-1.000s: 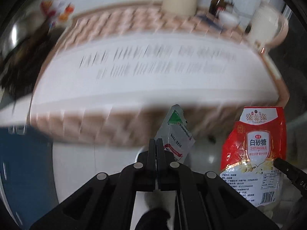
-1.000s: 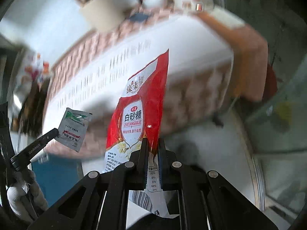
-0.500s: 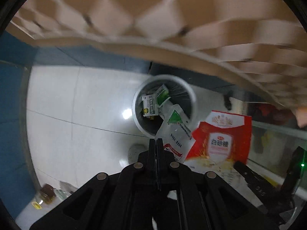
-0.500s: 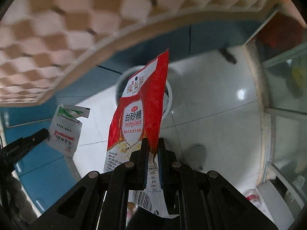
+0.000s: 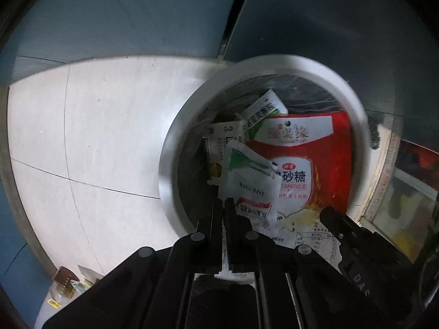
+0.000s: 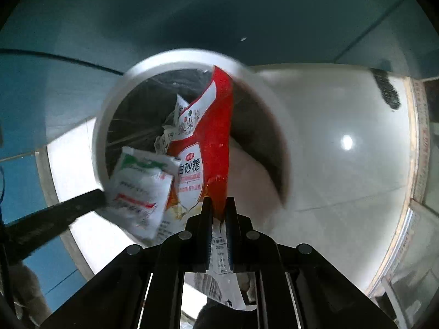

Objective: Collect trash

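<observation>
A round trash bin with a pale rim [image 5: 175, 137] [image 6: 109, 101] stands on the white floor, with wrappers inside. My left gripper [image 5: 222, 201] is shut on a small white sachet [image 5: 247, 183] with green and red print, hanging over the bin's mouth. The same sachet [image 6: 138, 189] shows in the right wrist view, held by the left gripper's black fingers [image 6: 82, 203]. My right gripper [image 6: 218, 200] is shut on the bottom of a red and white sugar bag [image 6: 211, 142], whose top dips into the bin. The bag [image 5: 310, 170] fills the bin's right half in the left wrist view.
Blue cabinet panels [image 5: 137, 13] rise behind the bin. White tiled floor [image 5: 96, 137] spreads to the left. Small wrappers and a brown object [image 5: 65, 279] lie on the floor at the lower left. A dark brush-like thing [image 6: 387, 90] and a glass door frame [image 6: 417, 142] sit at the right.
Both grippers dropped from table height down past the checkered tablecloth to just above the bin. The sachet and sugar bag, still held, now hang in the bin's mouth.
</observation>
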`<action>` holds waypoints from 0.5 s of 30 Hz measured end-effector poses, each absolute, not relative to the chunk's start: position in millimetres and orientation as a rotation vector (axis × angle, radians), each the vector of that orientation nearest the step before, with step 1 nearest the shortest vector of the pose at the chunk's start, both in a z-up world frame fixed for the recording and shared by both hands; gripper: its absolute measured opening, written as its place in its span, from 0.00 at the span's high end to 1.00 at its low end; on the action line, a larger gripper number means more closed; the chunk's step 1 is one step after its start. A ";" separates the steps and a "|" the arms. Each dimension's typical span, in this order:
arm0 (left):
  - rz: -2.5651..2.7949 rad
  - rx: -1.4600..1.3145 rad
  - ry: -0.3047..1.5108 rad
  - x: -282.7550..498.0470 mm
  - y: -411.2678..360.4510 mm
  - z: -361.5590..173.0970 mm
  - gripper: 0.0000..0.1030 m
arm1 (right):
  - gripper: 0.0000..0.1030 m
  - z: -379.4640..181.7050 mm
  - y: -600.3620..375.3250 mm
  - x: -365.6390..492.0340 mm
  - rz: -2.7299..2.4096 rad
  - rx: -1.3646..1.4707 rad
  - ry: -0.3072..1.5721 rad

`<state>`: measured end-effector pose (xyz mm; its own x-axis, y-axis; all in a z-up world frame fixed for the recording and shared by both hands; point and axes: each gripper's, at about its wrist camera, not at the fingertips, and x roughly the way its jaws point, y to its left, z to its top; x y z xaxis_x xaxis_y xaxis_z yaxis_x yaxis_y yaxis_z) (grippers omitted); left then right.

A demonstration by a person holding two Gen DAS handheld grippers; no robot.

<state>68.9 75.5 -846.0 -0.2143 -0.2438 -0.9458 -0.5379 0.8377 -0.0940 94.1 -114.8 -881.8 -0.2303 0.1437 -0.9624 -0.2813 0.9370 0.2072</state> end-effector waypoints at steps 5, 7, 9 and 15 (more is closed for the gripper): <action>0.320 -0.560 1.772 66.4 76.3 -832.3 0.96 | 0.78 -894.3 -113.0 97.6 0.419 -0.081 1.786; 0.342 -0.549 1.767 63.8 79.9 -828.4 0.79 | 0.53 -890.9 -125.9 99.3 0.399 -0.075 1.790; 0.362 -0.540 1.738 58.2 80.9 -815.3 0.28 | 0.31 -881.8 -139.0 99.3 0.378 -0.041 1.788; 0.420 -0.523 1.667 35.2 77.8 -773.1 0.01 | 0.04 -828.8 -162.0 89.0 0.370 -0.070 1.701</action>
